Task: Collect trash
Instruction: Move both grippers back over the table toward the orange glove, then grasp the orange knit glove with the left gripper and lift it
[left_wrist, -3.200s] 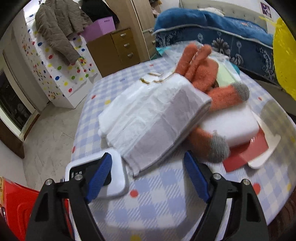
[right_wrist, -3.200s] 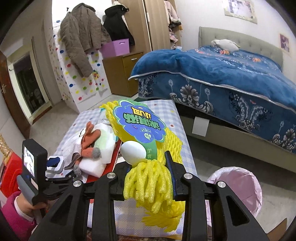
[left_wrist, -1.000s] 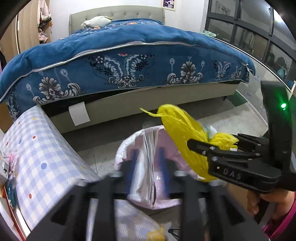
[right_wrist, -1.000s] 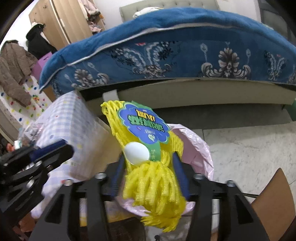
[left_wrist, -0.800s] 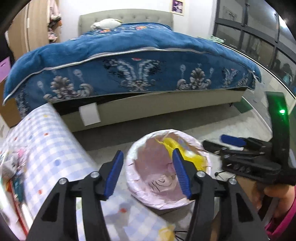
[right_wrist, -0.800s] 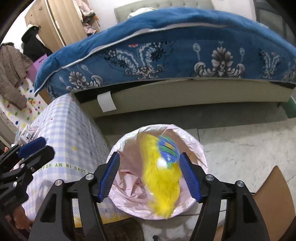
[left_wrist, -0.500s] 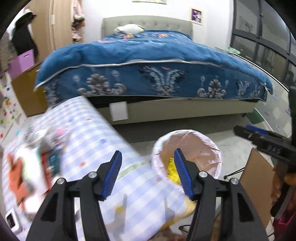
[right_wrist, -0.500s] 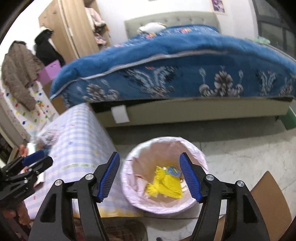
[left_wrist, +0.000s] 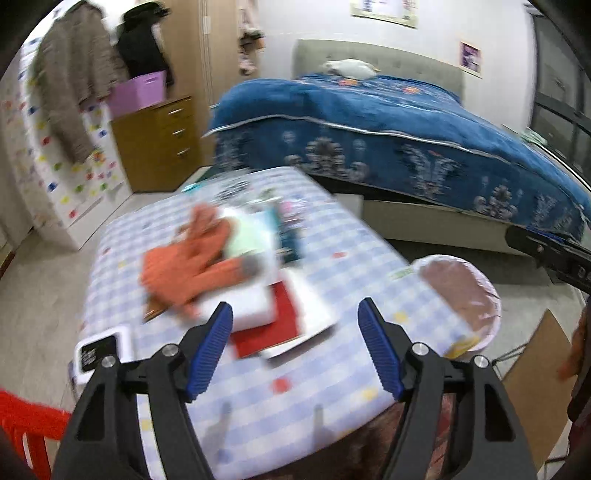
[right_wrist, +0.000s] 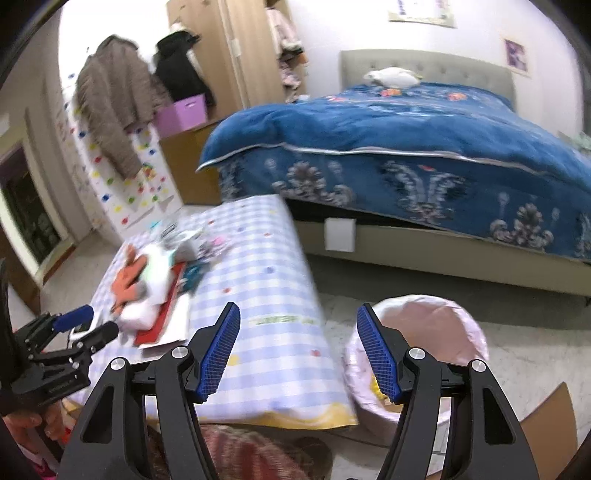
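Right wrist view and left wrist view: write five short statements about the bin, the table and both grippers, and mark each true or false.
1. The pink-lined bin stands on the floor beside the checked table. True.
2. The right gripper holds a yellow net bag. False: nothing is between its blue pads.
3. An orange glove lies in the pile on the table. True.
4. The left gripper is clamped on a red folder. False: its jaws are opening with nothing between them; the red sheet lies on the table under the pile.
5. The bed has a green cover. False: the cover is blue with a pale pattern.
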